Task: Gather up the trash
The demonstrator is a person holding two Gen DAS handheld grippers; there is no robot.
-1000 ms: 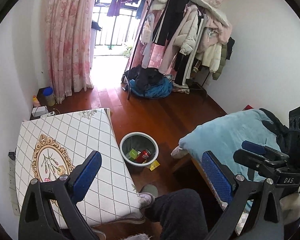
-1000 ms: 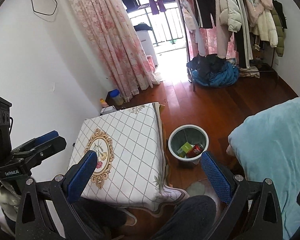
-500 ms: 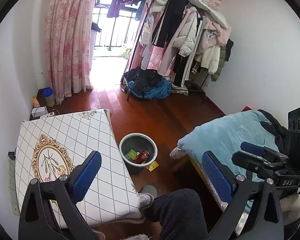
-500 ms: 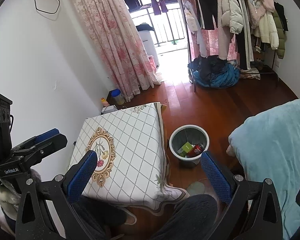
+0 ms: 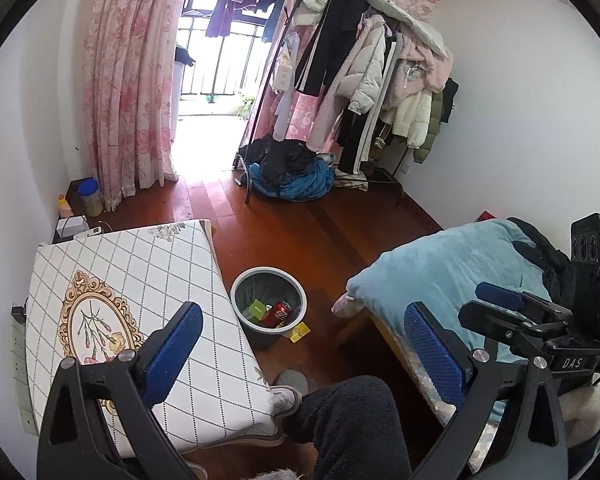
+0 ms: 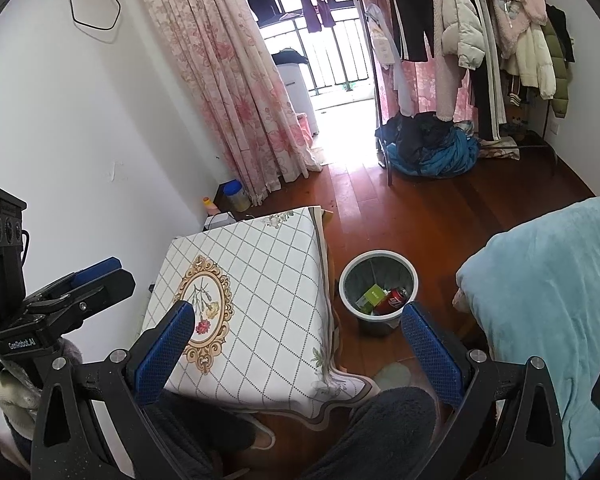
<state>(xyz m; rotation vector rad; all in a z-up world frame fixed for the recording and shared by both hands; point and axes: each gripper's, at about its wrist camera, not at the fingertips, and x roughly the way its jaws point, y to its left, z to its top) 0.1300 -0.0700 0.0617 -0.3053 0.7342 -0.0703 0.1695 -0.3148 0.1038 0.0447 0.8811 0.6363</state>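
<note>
A round grey trash bin (image 5: 296,280) stands on the wooden floor between the table and the bed; it also shows in the right wrist view (image 6: 344,276). Inside lie a red can (image 5: 278,312) (image 6: 394,298) and a green box (image 5: 255,307) (image 6: 370,294). A yellow wrapper (image 5: 298,333) lies on the floor beside the bin. My left gripper (image 5: 300,354) is open and empty, held high above the bin and my knees. My right gripper (image 6: 296,350) is open and empty at the same height. Each gripper shows at the edge of the other's view.
A small table with a white checked cloth (image 5: 132,280) (image 6: 256,280) stands left of the bin. A bed with a blue blanket (image 5: 452,264) (image 6: 548,280) is on the right. A clothes rack (image 5: 364,80) and a pile of clothes (image 5: 292,172) stand at the far wall.
Both grippers have lifted and tilted slightly, so the bin and table sit a little lower in view. Both stay open and empty.
</note>
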